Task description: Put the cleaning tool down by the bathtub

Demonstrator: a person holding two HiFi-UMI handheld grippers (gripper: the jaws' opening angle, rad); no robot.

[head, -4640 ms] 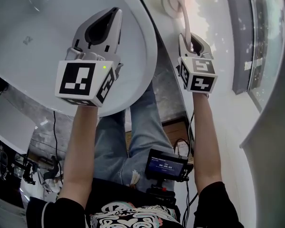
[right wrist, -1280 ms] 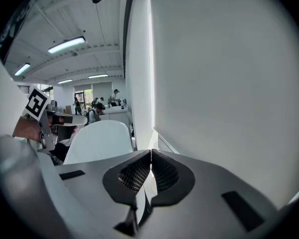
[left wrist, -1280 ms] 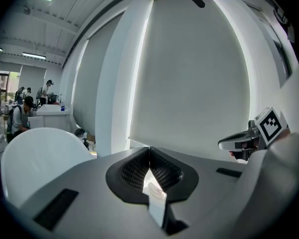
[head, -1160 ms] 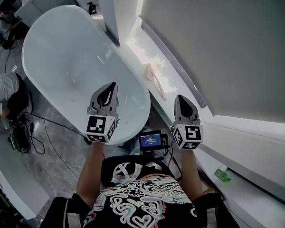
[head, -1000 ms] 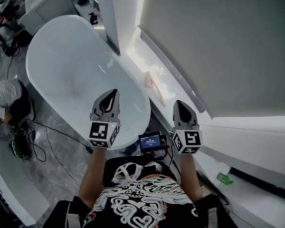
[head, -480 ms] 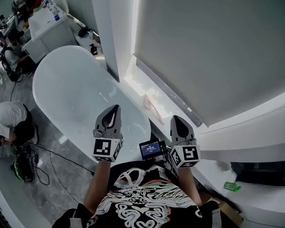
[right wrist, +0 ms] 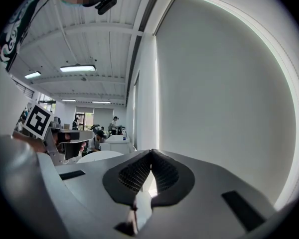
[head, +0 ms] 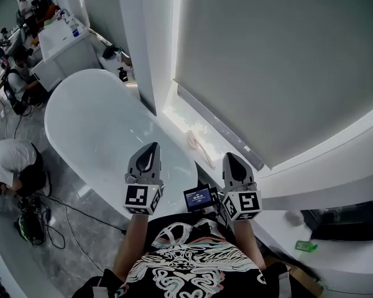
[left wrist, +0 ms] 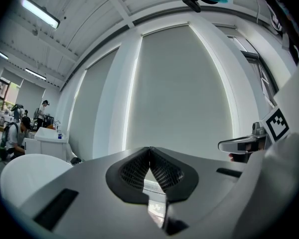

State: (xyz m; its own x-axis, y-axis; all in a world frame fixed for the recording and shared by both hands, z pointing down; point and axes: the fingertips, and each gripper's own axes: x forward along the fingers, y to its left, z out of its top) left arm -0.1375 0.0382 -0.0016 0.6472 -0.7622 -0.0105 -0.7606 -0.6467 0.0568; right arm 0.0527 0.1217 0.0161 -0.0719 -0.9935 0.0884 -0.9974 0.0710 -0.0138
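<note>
The cleaning tool, a pale pink long-handled brush, lies on the bright window ledge just beside the white bathtub. My left gripper hovers over the tub's near end, shut and empty, its pads meeting in the left gripper view. On the other side, my right gripper is held level below and to the right of the brush, apart from it. It is shut with nothing between its pads in the right gripper view.
A grey blind fills the wall above the ledge. A person crouches on the floor by cables left of the tub, and others sit at desks far left. A green bottle stands on the white counter at lower right.
The right gripper, earlier shut on the brush handle at the ledge, has let it go. Both grippers have pulled back and risen, and the head view now takes in the whole tub.
</note>
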